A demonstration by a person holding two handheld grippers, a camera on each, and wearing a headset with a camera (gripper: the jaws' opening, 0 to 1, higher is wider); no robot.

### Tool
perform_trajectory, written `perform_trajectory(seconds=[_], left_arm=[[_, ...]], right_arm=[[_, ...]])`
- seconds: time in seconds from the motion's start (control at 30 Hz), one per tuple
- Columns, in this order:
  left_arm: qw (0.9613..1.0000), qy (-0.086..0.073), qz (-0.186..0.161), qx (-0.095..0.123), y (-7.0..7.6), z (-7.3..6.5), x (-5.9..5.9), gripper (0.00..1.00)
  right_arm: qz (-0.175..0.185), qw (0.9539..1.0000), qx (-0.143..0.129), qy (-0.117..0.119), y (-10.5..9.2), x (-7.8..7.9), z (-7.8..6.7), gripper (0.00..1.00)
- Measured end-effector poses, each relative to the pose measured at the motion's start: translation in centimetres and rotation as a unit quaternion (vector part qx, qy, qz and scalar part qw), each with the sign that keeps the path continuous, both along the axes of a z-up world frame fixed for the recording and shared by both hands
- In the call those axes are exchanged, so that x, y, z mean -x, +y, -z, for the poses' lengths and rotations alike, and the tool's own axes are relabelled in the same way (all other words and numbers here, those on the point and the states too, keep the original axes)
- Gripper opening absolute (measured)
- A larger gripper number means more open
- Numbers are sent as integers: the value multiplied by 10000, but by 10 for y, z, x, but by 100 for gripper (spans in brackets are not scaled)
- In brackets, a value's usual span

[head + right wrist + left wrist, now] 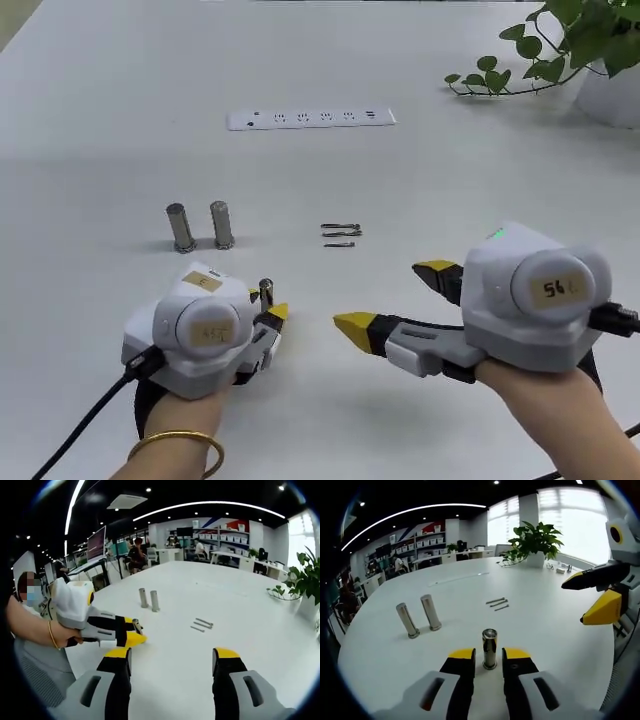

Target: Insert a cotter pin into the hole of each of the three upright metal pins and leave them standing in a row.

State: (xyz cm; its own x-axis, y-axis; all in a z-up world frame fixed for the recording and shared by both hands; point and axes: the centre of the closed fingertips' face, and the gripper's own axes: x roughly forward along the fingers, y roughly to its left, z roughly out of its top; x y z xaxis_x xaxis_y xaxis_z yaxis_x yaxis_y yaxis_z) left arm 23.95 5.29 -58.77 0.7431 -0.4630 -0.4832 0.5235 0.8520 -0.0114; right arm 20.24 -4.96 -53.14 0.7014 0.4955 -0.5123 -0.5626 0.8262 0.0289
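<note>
One metal pin (489, 648) is standing upright on the white bench (450, 170) right between the jaws of the left claw (489, 655), which is sitting narrow around it with a sliver of bench showing on each side, so it is flanking the pin rather than pinching it. The two other metal pins (200, 226) are standing upright side by side, just apart from each other, farther back and to the left. The cotter pins (341, 233) are lying loose in a small cluster to the right of that pair. The right claw (395, 298) is hovering wide and holding nothing, near the left one. A sticker (555, 288) on its body is showing "56"; the left one's label is too blurred to read. A white power strip (311, 118) is lying farther back, and a potted plant (570, 40) is sitting at the far right corner.
</note>
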Motion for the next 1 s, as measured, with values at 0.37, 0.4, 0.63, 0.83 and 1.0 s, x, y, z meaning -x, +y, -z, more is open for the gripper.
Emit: perform_trajectory(seconds=[0.37,0.4,0.63,0.83,1.0], left_arm=[[9997,3,225,47,14,-16,5,37],[9997,15,224,44,16,-17,6,39],[9995,34,233,211,26,-28,12,48],[9994,197,106,257,39,-32,19,54],[9992,291,50,254,48,-31,25,60]], right_arm=[[-598,9972,449,56,3,-22,0,49],[-673,9965,493,92,3,-24,1,47],[-954,9919,809,208,2,-45,8,39],[-1237,9857,1031,488,6,-64,19,31],[-1509,9774,1364,576,10,-74,30,28]])
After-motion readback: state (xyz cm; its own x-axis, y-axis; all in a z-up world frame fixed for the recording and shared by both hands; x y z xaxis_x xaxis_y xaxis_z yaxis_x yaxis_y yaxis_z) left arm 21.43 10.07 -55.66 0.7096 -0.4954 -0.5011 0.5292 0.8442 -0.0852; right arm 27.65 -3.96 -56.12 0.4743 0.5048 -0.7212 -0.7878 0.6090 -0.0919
